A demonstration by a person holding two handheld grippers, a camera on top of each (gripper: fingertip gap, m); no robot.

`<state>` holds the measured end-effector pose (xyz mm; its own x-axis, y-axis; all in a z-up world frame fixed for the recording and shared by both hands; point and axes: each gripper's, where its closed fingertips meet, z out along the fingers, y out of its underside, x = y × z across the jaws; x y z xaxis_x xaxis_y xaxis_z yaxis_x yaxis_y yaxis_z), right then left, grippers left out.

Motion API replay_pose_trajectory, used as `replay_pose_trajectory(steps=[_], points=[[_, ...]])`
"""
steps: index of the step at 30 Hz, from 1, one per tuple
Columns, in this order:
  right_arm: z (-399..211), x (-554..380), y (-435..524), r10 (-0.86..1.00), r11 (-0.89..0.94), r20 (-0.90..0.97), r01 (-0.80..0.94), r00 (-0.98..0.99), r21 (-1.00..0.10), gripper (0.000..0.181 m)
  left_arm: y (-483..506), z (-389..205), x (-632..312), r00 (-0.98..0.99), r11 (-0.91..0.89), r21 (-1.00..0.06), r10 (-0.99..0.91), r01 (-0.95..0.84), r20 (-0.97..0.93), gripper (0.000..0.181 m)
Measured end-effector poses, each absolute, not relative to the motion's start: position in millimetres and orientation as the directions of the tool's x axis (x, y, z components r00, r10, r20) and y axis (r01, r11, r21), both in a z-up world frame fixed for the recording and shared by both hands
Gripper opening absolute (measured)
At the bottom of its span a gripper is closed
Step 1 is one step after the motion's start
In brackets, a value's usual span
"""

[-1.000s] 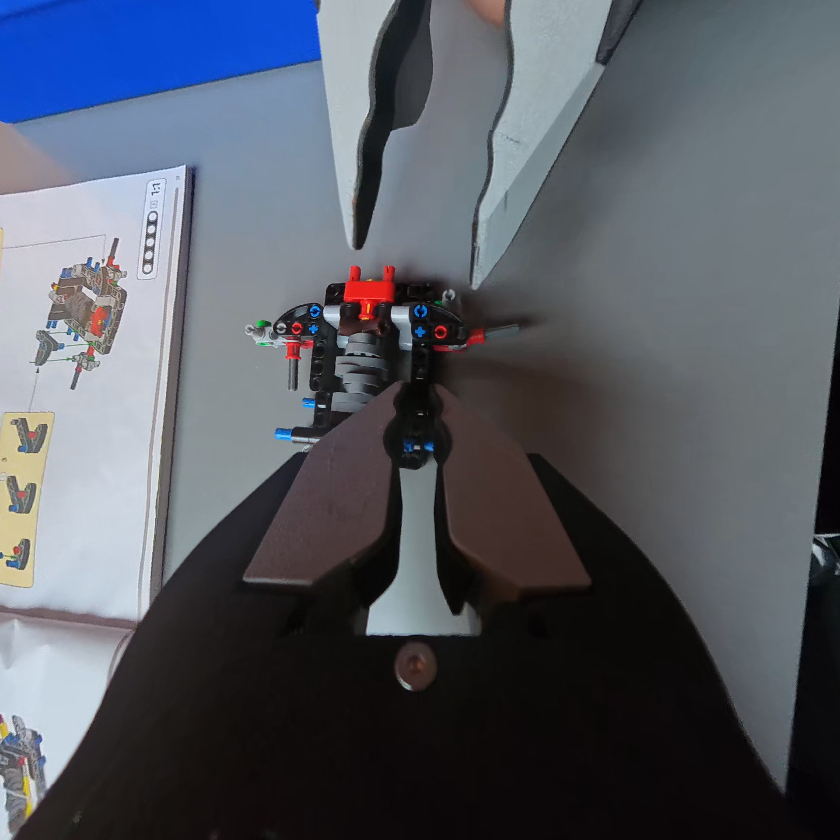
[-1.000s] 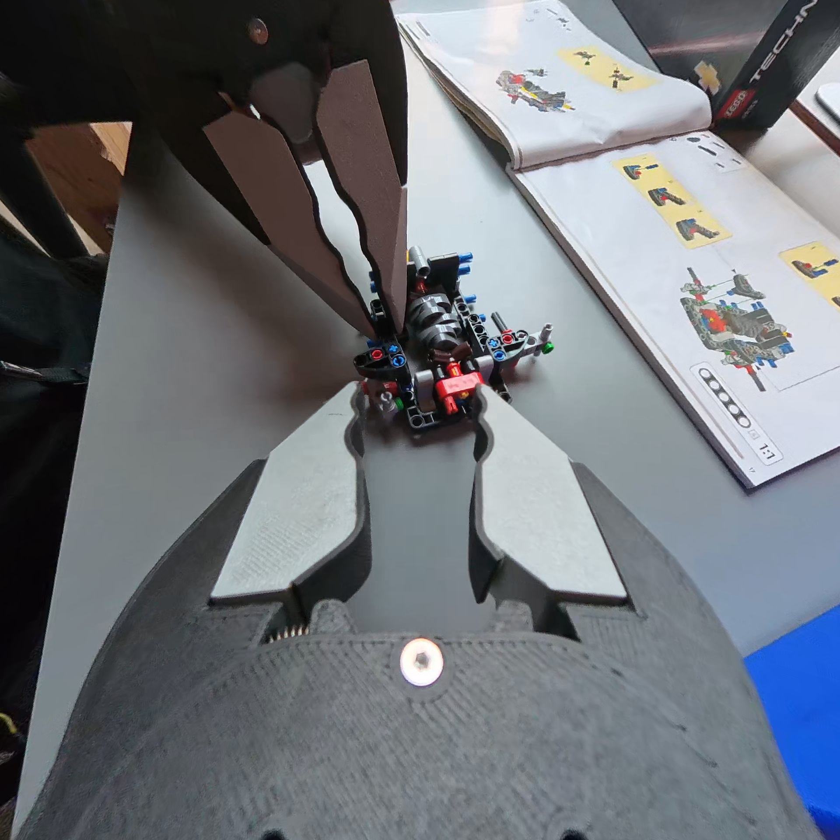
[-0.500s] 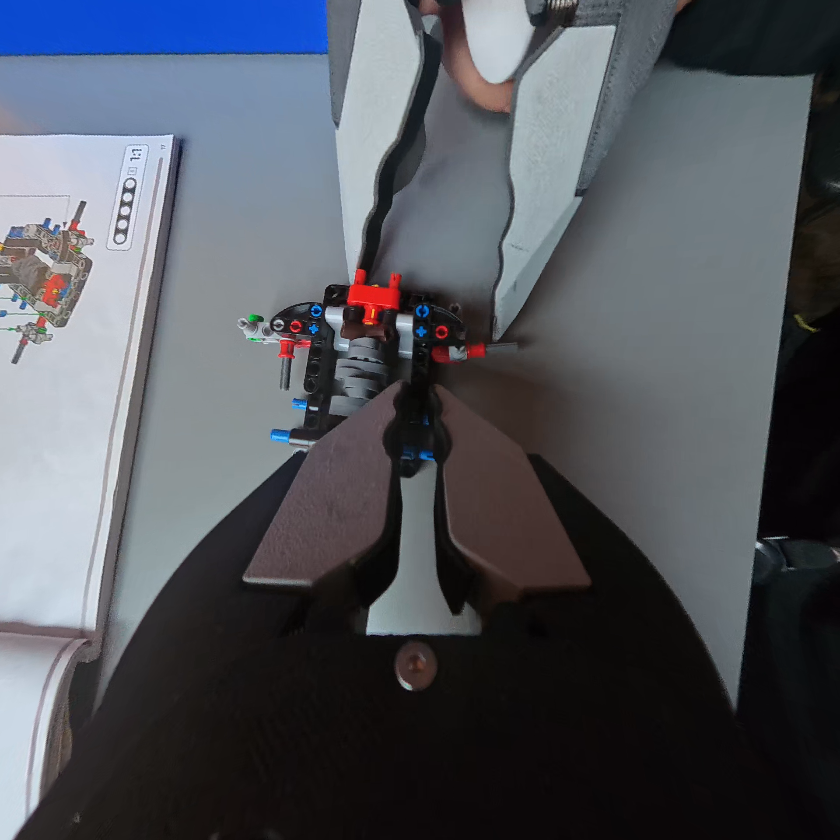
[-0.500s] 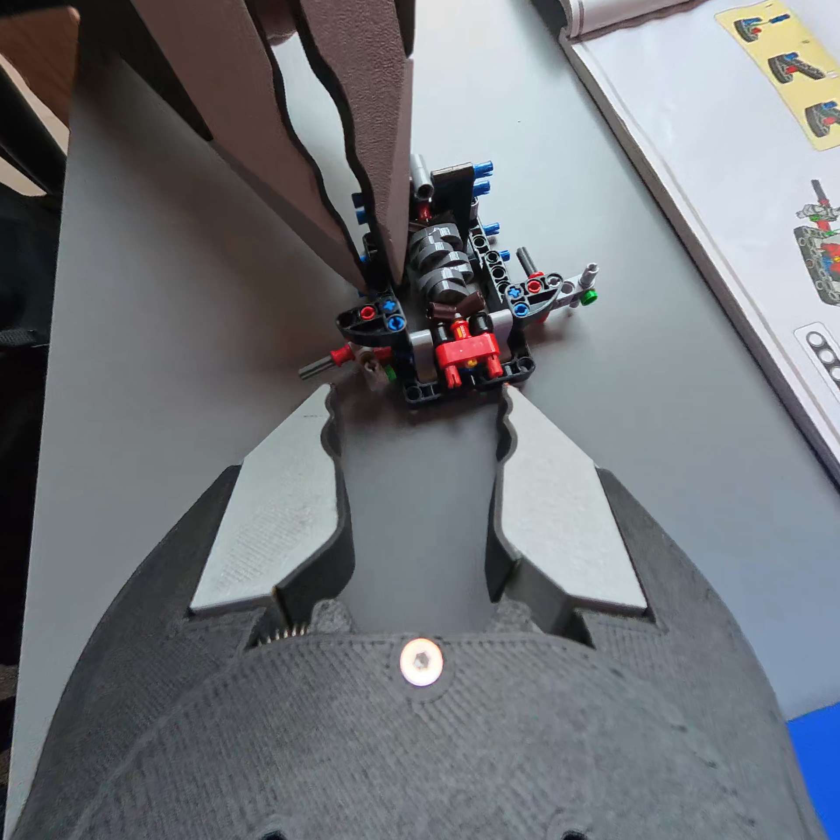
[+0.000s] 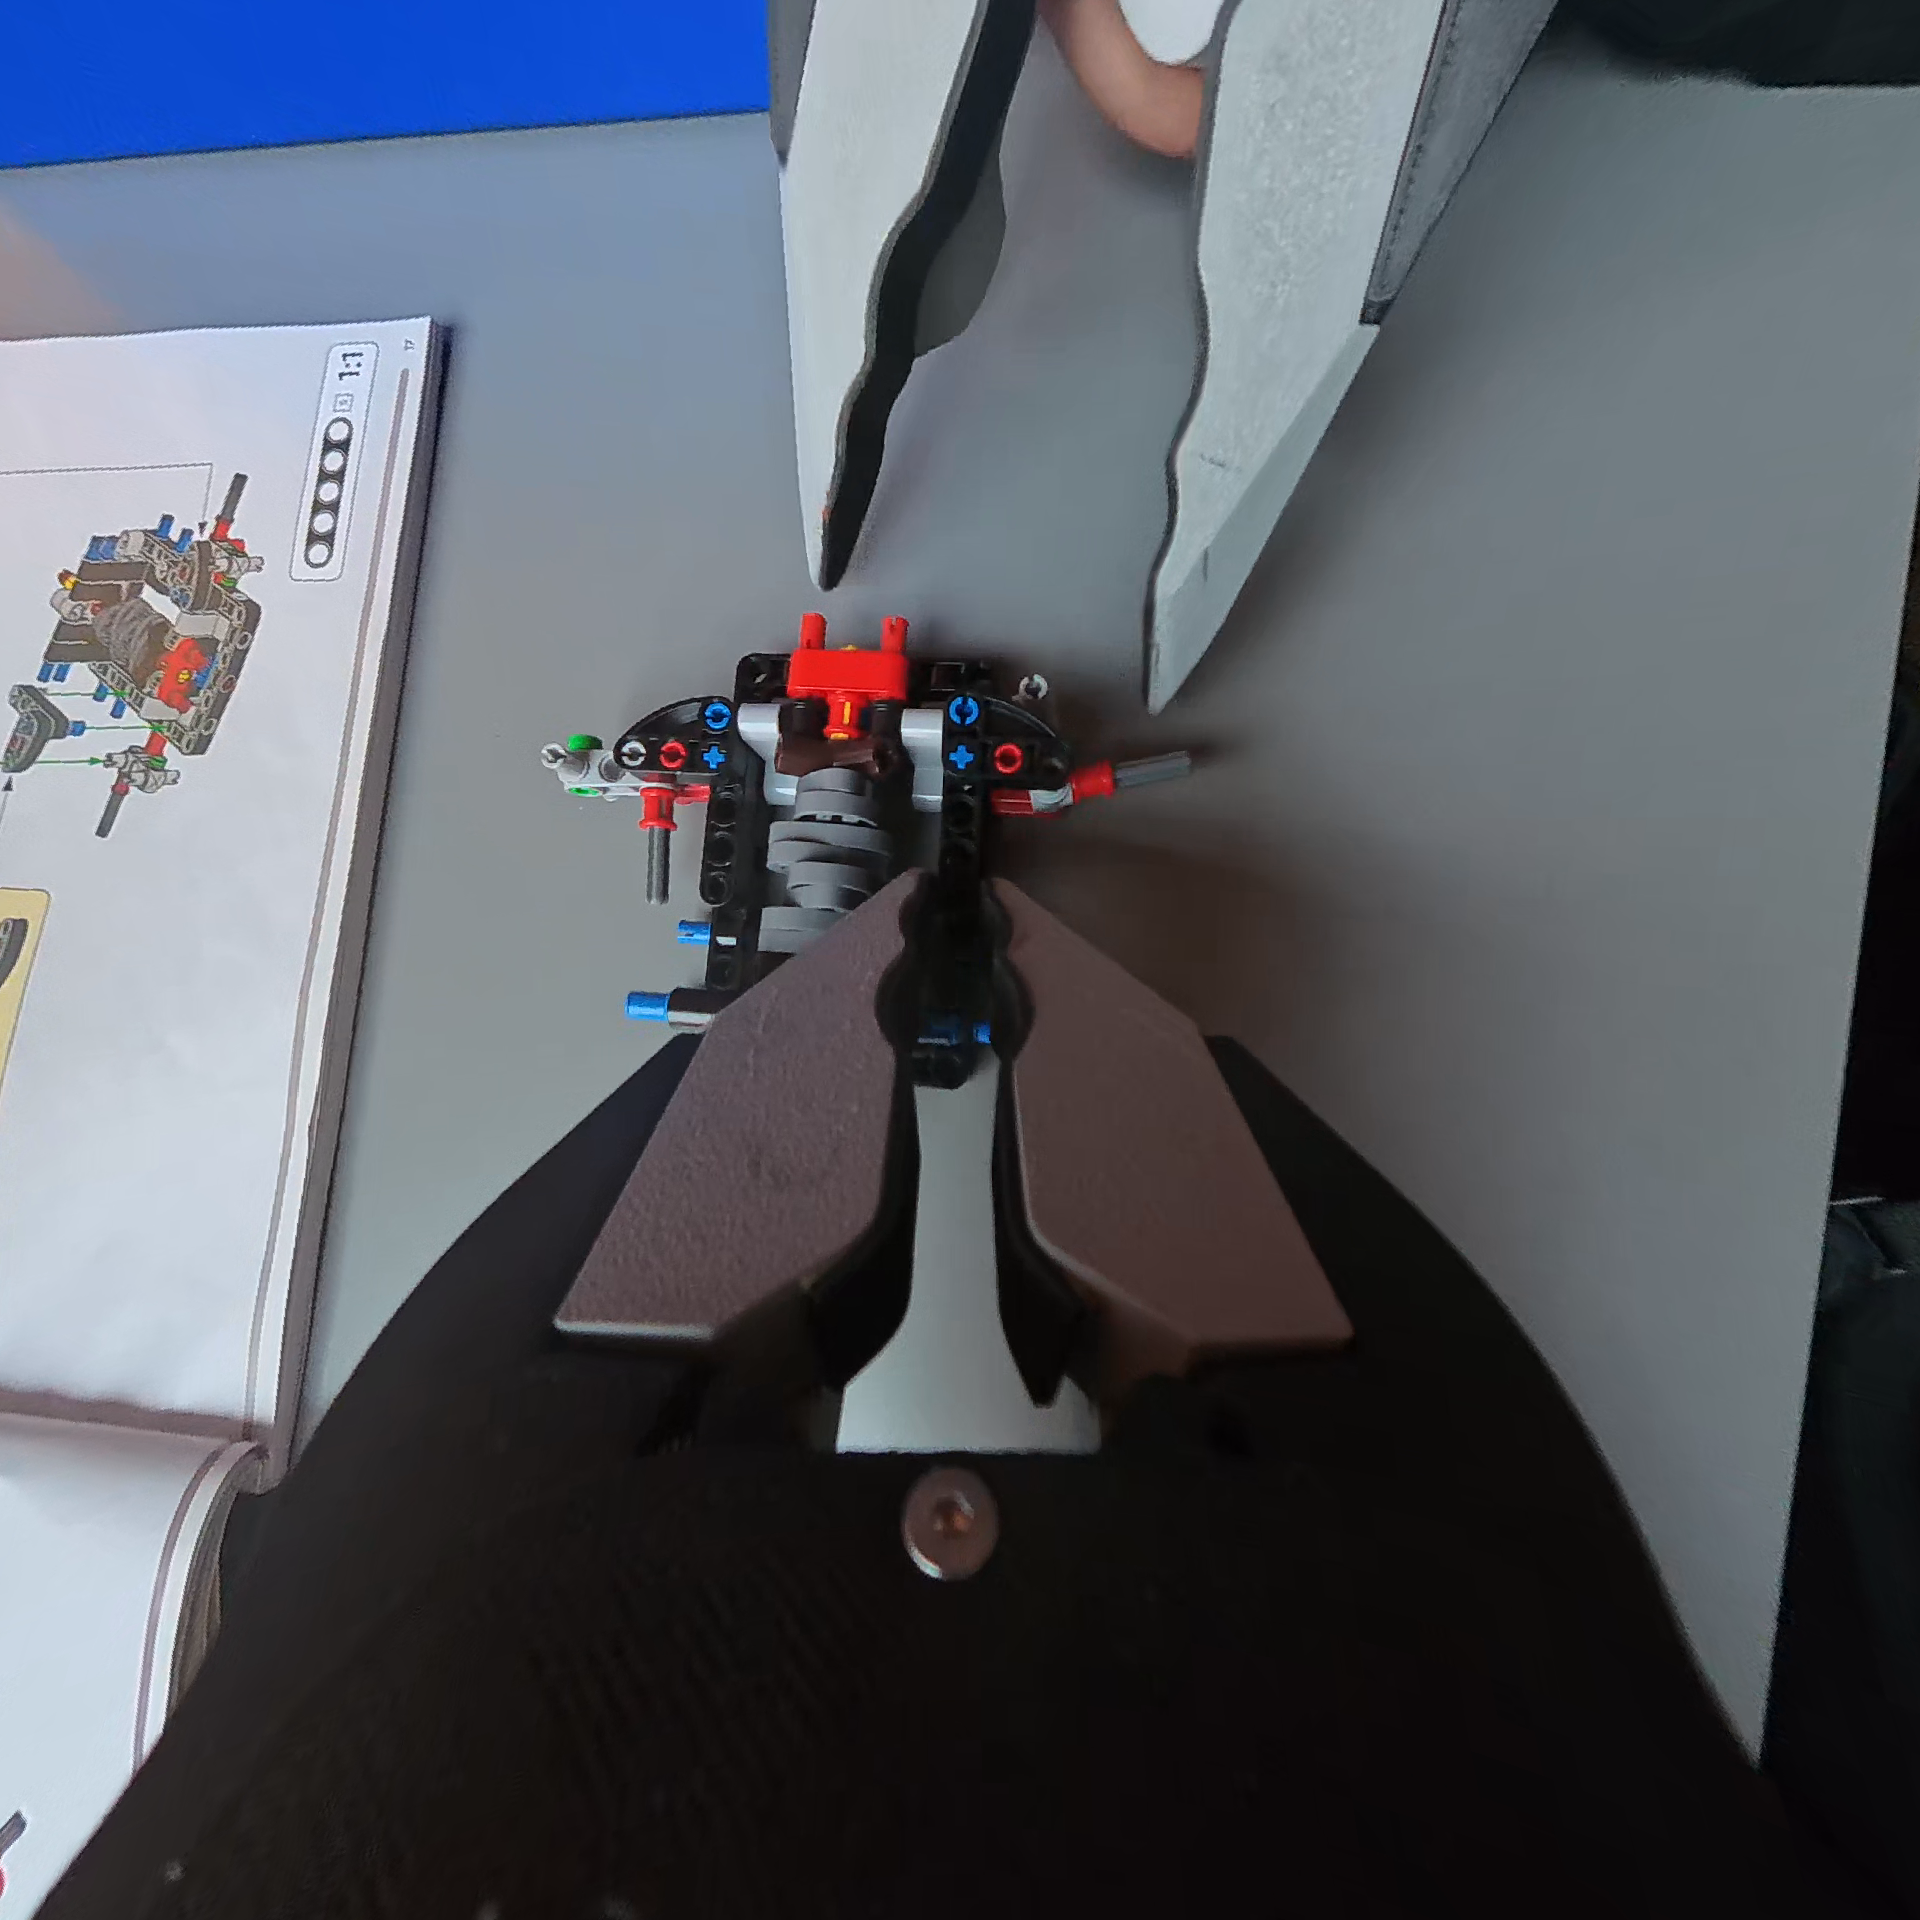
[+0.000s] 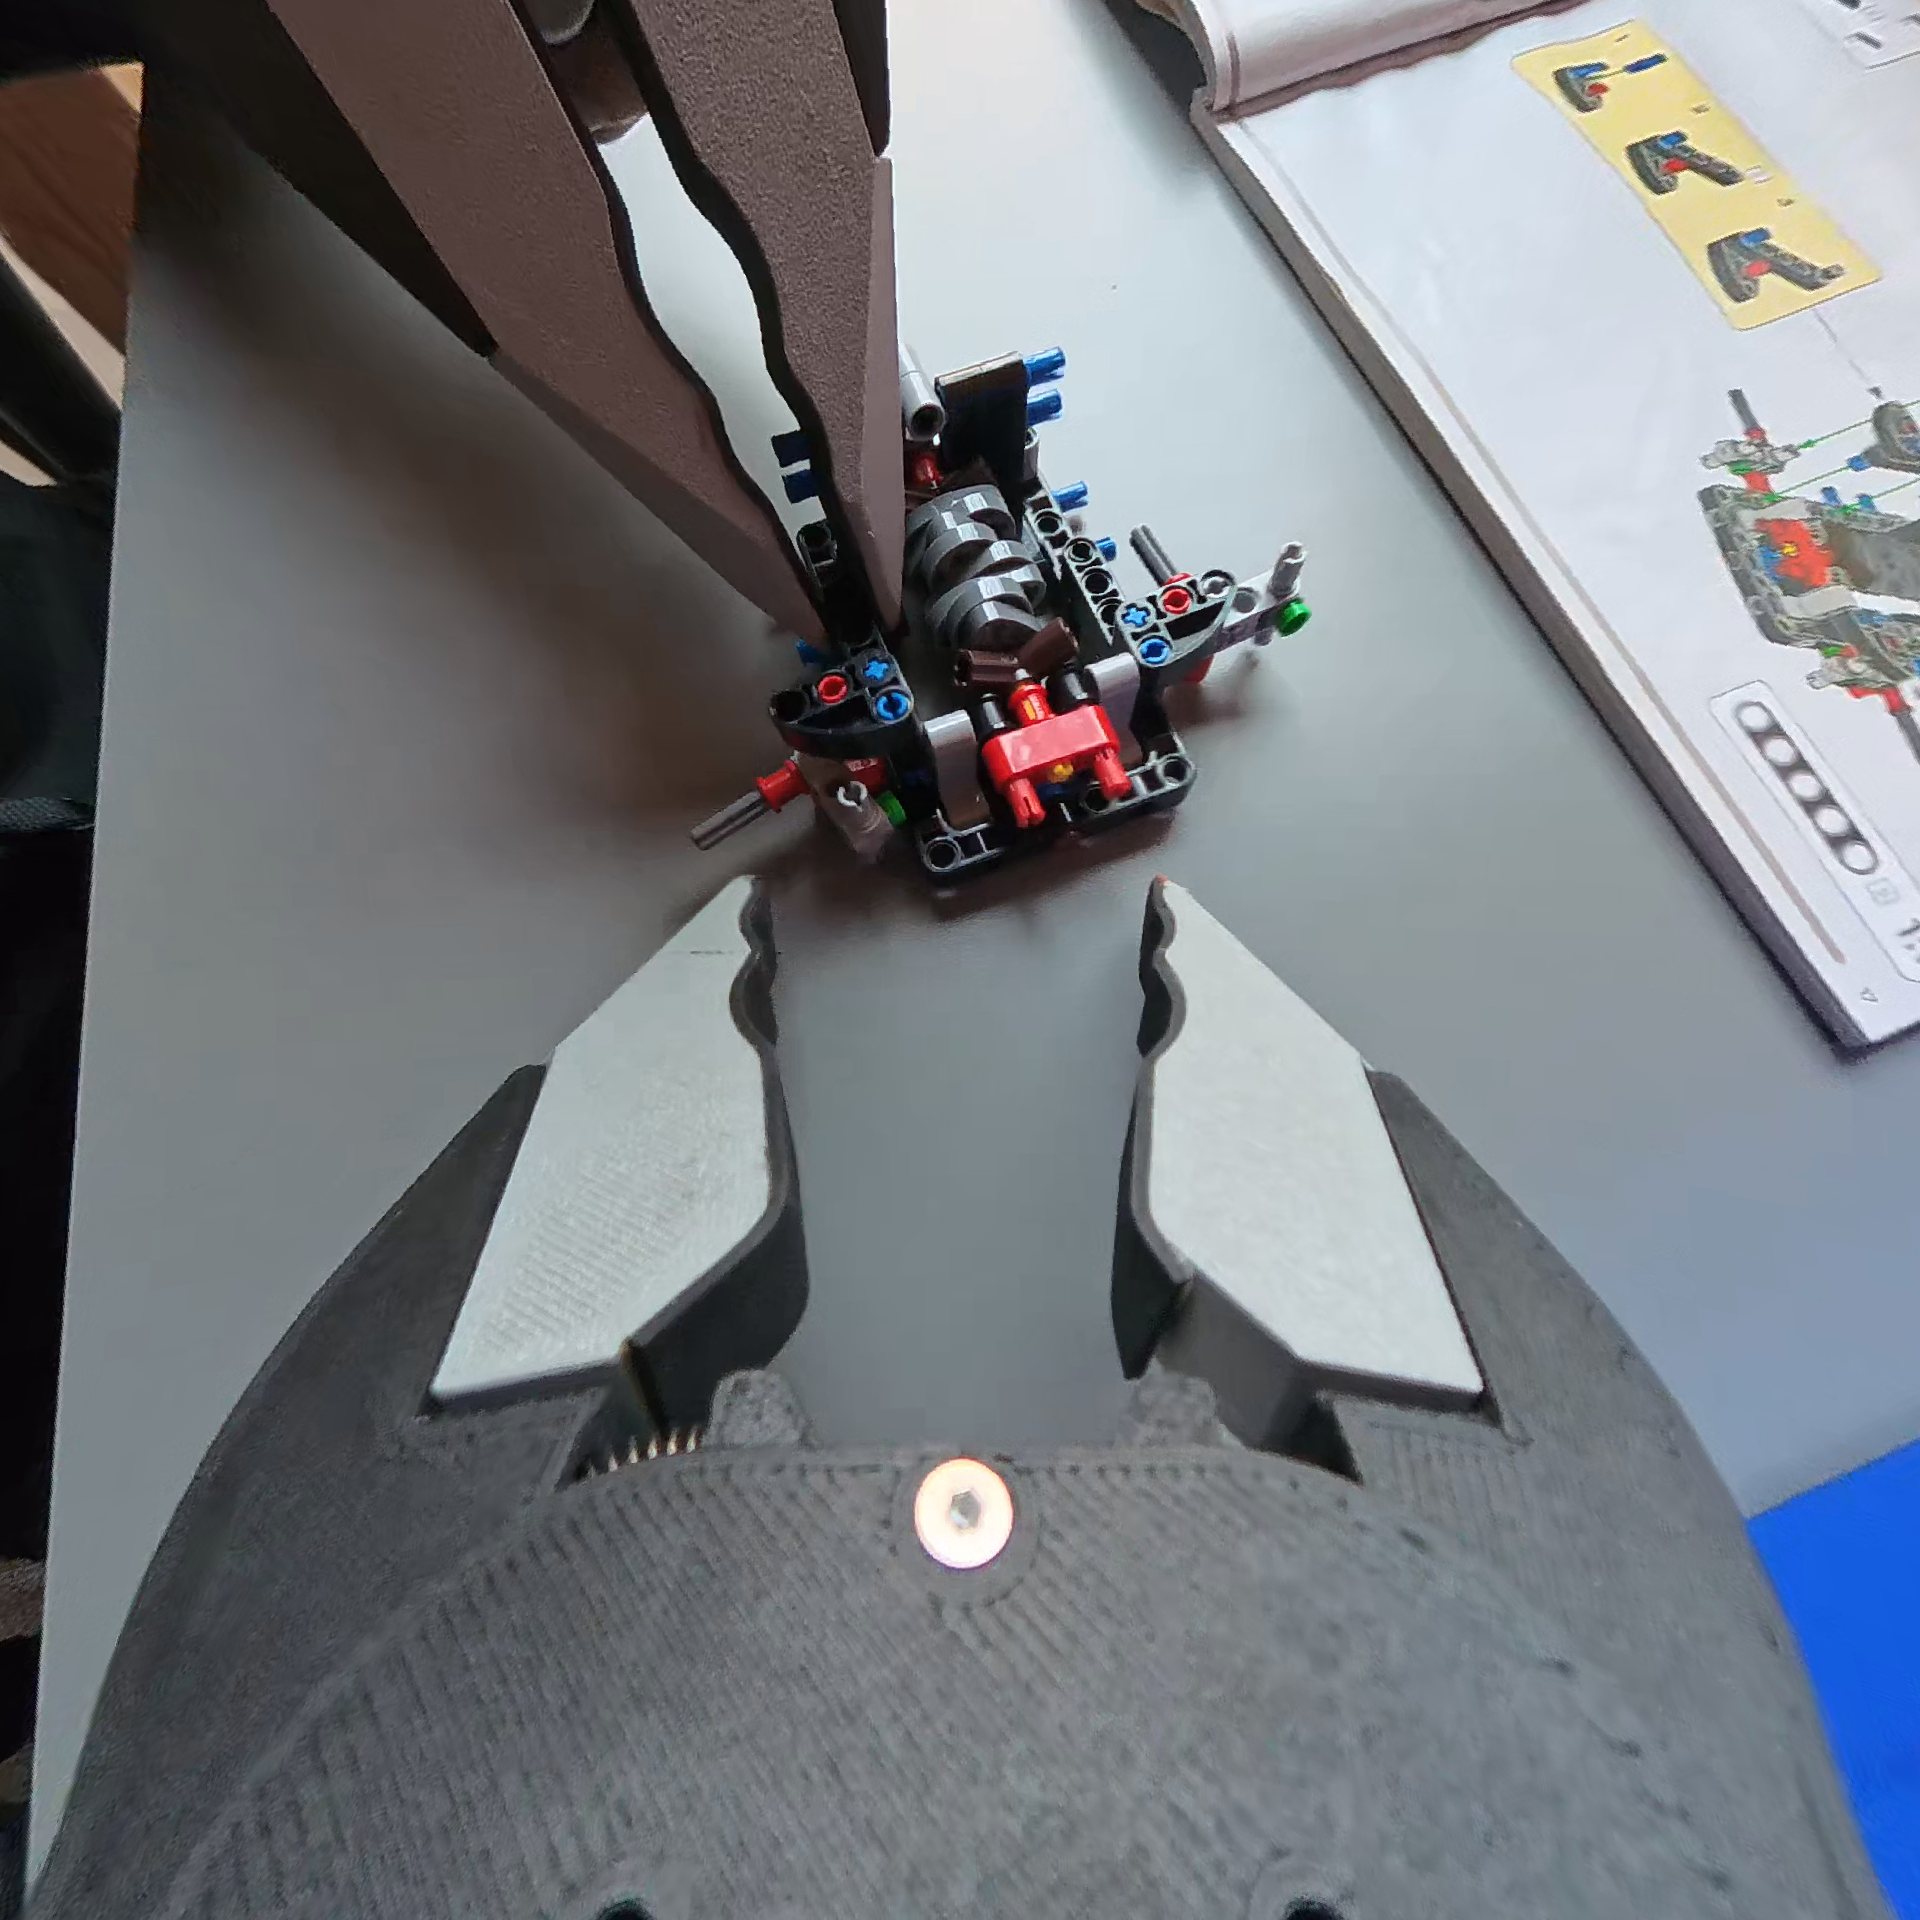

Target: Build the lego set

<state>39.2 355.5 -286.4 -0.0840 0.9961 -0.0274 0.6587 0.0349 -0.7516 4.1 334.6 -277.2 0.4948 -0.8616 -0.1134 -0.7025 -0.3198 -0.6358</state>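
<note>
A small lego assembly [image 5: 842,790] of black beams, grey gears, a red block and blue pins sits on the grey table; it also shows in the right wrist view [image 6: 997,665]. My left gripper [image 5: 951,904], with brown fingers, is shut on the assembly's black side beam. In the right wrist view it comes in from the top [image 6: 852,613]. My right gripper [image 6: 956,894], with grey fingers, is open and empty just short of the assembly's red end. In the left wrist view it hangs above the assembly [image 5: 987,644].
An open instruction booklet [image 5: 177,831] lies left of the assembly; in the right wrist view it lies at the right [image 6: 1662,468]. The table's edge [image 5: 1829,1039] runs close on the right. A blue surface [image 5: 364,62] lies beyond the table's far edge.
My right gripper has opened wider and drawn back a little from the assembly. The left gripper keeps its hold on the side beam. A grey axle now sticks out at the assembly's side.
</note>
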Motion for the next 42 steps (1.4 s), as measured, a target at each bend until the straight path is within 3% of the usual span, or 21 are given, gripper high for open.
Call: replay_pose_trajectory(steps=[2, 11, 42], points=[[-293, 38, 351, 0.994, 0.030, -0.047, 0.679, -0.095, -0.734, 0.075, 334, -277, 3, 0.485, -0.303, -0.622, -0.862, -0.722, -0.144, 0.004], [-279, 41, 338, 0.983, 0.164, 0.077, 0.625, -0.164, -0.763, 0.046, 335, -277, -1, 0.482, -0.300, -0.578, -0.855, -0.759, -0.190, 0.004], [-272, 37, 326, 0.970, 0.198, 0.067, 0.596, -0.234, -0.779, 0.038, 336, -277, -4, 0.429, -0.281, -0.524, -0.885, -0.804, -0.184, 0.004]])
